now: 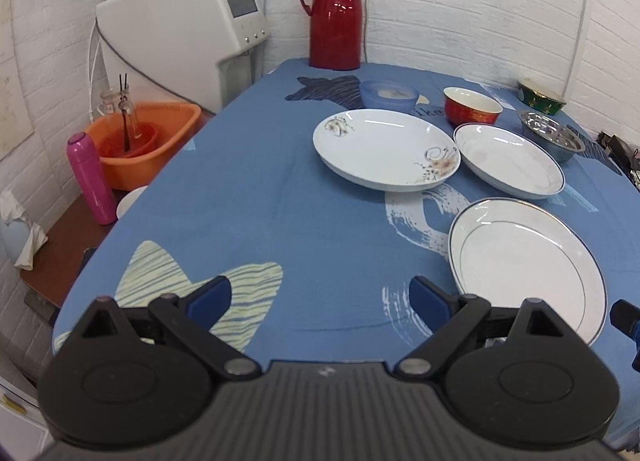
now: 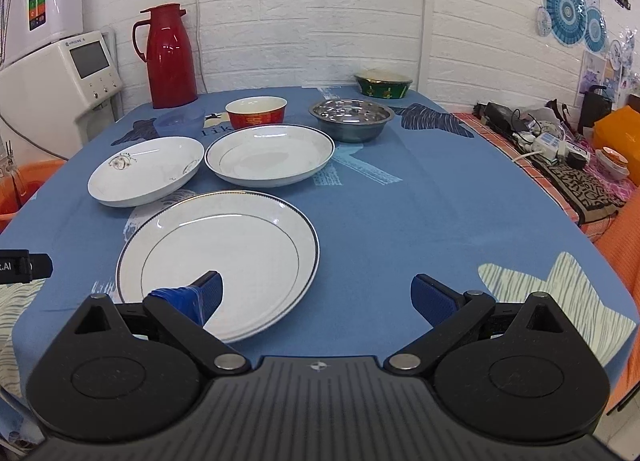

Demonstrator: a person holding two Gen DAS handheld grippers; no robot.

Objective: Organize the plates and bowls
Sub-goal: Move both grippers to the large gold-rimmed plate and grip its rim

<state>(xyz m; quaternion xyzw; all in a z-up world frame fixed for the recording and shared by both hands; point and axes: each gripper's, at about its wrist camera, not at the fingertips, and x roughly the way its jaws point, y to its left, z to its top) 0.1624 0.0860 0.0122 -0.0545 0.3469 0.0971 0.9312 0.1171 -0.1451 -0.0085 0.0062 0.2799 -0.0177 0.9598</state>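
right hand-held gripper [image 2: 316,297] (jaws spread) hovers, left finger above the rimmed plate [image 2: 224,257].

The near rim of the rimmed plate [image 2: 224,245] is hidden behind the right gripper [image 2: 316,293]; the orange basin [image 2: 16,189] is cut off at the left edge.

A domestic kitchen-dining corner is showing: a cloth-covered bench [image 2: 400,213] is carrying crockery, with a red thermos jug [image 2: 170,57], a water purifier [image 1: 192,21] and an orange washing basin [image 1: 148,141] standing alongside.
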